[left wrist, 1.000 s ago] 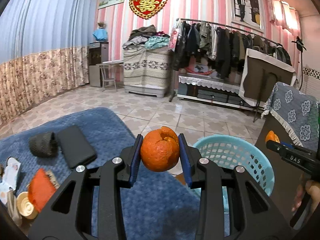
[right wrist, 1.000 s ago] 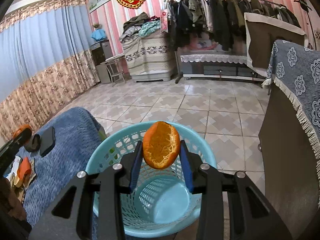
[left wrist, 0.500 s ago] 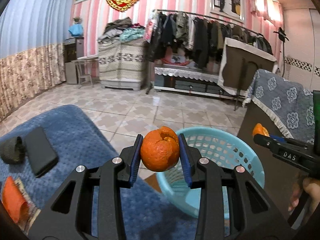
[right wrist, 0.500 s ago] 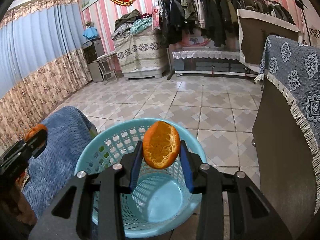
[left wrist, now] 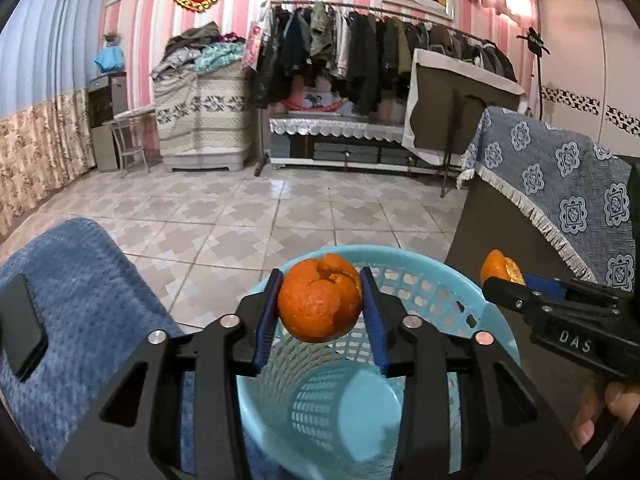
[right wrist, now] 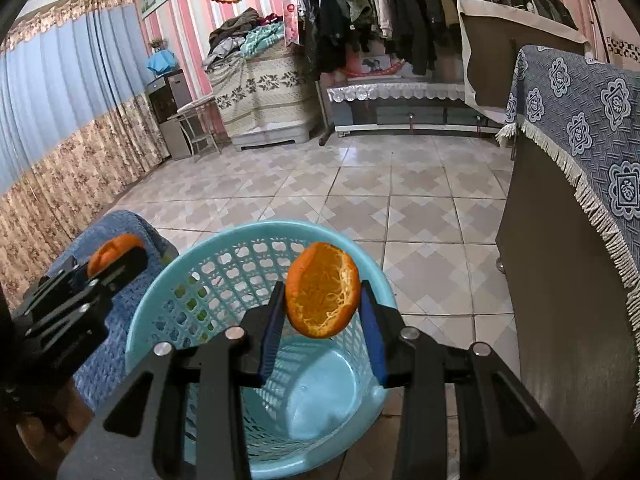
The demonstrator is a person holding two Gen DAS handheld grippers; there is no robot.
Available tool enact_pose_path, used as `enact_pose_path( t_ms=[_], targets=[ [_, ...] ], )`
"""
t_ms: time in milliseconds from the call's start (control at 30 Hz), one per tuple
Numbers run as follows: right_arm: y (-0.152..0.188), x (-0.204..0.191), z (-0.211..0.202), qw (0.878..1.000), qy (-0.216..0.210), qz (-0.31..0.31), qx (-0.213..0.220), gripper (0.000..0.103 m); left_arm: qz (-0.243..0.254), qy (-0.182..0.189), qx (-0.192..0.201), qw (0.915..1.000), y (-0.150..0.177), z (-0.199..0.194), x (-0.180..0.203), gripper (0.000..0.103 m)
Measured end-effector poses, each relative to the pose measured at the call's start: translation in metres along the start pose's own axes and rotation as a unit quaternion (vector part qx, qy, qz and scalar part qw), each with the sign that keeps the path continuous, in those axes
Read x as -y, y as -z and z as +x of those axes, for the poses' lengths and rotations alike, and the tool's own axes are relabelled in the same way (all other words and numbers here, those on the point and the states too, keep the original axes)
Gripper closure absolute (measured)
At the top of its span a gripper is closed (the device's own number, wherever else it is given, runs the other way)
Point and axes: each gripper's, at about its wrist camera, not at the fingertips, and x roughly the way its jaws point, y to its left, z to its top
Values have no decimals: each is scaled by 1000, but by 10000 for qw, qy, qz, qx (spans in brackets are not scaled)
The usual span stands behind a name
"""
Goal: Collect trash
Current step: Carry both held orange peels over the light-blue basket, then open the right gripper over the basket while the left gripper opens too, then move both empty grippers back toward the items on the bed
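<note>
My left gripper (left wrist: pixel 320 308) holds a closed-up ball of orange peel (left wrist: pixel 316 312) over the open mouth of the light-blue plastic basket (left wrist: pixel 460 280). Its jaws are opening, and the pads still touch the peel on both sides. My right gripper (right wrist: pixel 322 300) is shut on a cupped piece of orange peel (right wrist: pixel 322 292) with its white pith facing me, also above the basket (right wrist: pixel 240 236). The basket looks empty inside. The left gripper (right wrist: pixel 116 256) shows at the left of the right wrist view. The right gripper (left wrist: pixel 500 276) shows at the right of the left wrist view.
A blue blanket-covered surface (left wrist: pixel 80 280) lies left of the basket, with a black phone (left wrist: pixel 20 336) on it. A brown cabinet under a blue patterned cloth (right wrist: pixel 560 280) stands close on the right. A hand (left wrist: pixel 600 412) holds the right gripper. Tiled floor stretches behind.
My left gripper has swung right and down with its peel, from over the blue blanket to above the basket. The right gripper has stayed over the basket with its peel.
</note>
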Motion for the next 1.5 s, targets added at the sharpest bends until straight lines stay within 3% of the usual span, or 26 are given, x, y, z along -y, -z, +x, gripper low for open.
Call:
enact_pose_path(
  t_ms=[233, 333, 833, 967, 1033, 1100, 1200, 1333, 1500],
  targets=[
    [-2, 4, 6, 9999, -10, 96, -57, 66, -65, -397, 68, 9992, -6, 1, -10, 20],
    [-1, -1, 7, 9999, -58, 40, -73, 66, -166, -565, 153, 9981, -8, -6, -21, 10],
    [6, -51, 21, 9989, -214, -358, -226, 65, -268, -1335, 264, 9903, -3, -47, -59, 5],
    [5, -51, 15, 9992, -247, -296, -90, 38, -395, -1399, 224, 9891, -1, -54, -69, 5],
    [3, -52, 10, 9992, -234, -309, 30, 35, -474, -1428, 241, 9883, 1, -59, -73, 5],
    [3, -52, 8, 9993, -171, -324, 86, 23, -508, -1467, 257, 9875, 3, -62, -75, 5],
    [2, -51, 5, 9994, -113, -304, 146, 14, -528, -1530, 267, 9865, 6, -68, -77, 5],
    [0, -49, 1, 9994, -95, -256, 219, 7, -469, -1676, 332, 9842, 9, -77, -77, 5],
    [1, -54, -1, 9992, -80, -332, 225, 6, -517, -1760, 398, 9822, 12, -91, -86, 5]
  ],
)
